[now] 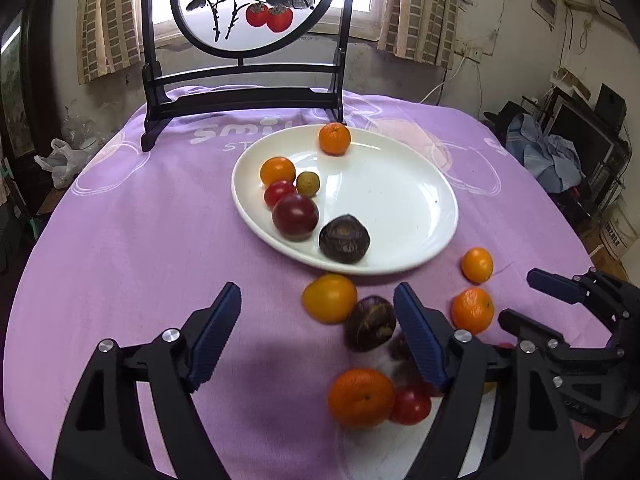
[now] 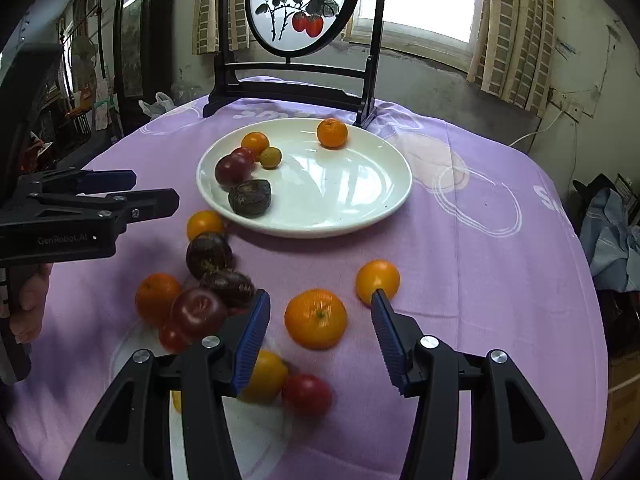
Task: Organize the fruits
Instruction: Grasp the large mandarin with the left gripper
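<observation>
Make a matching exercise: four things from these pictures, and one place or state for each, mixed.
Things:
1. Mandarin
2. Dark wrinkled fruit
3. Right claw
4. Screen

Places or states:
a. open, empty
b. plate, far edge, alone
c. behind the plate, upright
d. plate, near edge

Pairs: 1-b, 2-d, 3-a, 4-c

Side of left tongs (image 2: pixel 132 194) body reads "GenRobot.AI" in pale letters, seen from right wrist view. Purple cloth (image 1: pixel 160 220) on the bench carries white print, partly hidden by the plate (image 1: pixel 400 200): "Smi..." with smaller "ST..." below; another cut-off "S" at the right edge. Round painted screen (image 2: pixel 304 4) has black Chinese characters and small seal marks at top, too small to read.
</observation>
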Available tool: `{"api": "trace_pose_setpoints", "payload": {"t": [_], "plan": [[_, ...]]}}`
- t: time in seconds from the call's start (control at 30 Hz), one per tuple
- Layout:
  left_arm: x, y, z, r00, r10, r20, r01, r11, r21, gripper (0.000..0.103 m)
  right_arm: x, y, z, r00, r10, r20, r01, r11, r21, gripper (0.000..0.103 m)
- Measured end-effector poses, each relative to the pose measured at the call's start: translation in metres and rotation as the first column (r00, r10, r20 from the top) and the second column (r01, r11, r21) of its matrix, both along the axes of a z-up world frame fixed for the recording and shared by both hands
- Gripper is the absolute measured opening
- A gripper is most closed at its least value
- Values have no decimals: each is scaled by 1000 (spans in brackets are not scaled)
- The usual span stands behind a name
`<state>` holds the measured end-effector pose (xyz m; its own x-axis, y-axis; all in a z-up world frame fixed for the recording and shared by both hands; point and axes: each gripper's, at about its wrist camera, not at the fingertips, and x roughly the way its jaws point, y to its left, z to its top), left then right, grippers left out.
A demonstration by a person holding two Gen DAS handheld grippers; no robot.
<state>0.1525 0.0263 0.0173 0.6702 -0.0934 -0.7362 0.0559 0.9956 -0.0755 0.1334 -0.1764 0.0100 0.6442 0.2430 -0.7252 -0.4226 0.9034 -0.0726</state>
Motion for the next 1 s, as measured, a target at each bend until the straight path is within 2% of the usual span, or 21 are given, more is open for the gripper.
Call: {"api": "trace_pose_setpoints", "payload": {"t": [0.1,0.33,0.63,0.67,0.7,0.77,1.0], "plan": [[-16,1,-8,1000,-3,-27,3,1000,-19,77,-22,-5,-2,1000,2,8,-2,1000,-10,53],[-42,6,-23,998,-1,-56,-2,999,-53,78,-68,8,-18,993,100,-65,-98,995,26,53],[-46,19,-35,998,-8,-64,2,996,-89,79,-66,46,-47,982,133,-133,-137,990,-20,52],[-44,20,-36,997,-9,-74,2,996,-92,79,-64,48,-49,981,135,-136,-139,990,-23,48],[-43,22,-37,996,-10,-84,2,995,-98,79,-61,51,-50,981,134,-139,-139,990,-25,37],[-41,24,-39,996,-11,-92,1,994,-106,79,-56,52,-50,980,136,-145,-138,990,-2,26],[-44,11,-46,992,-61,-112,54,996,-65,79,-59,31,-41,983,135,-127,-129,990,60,25]]}}
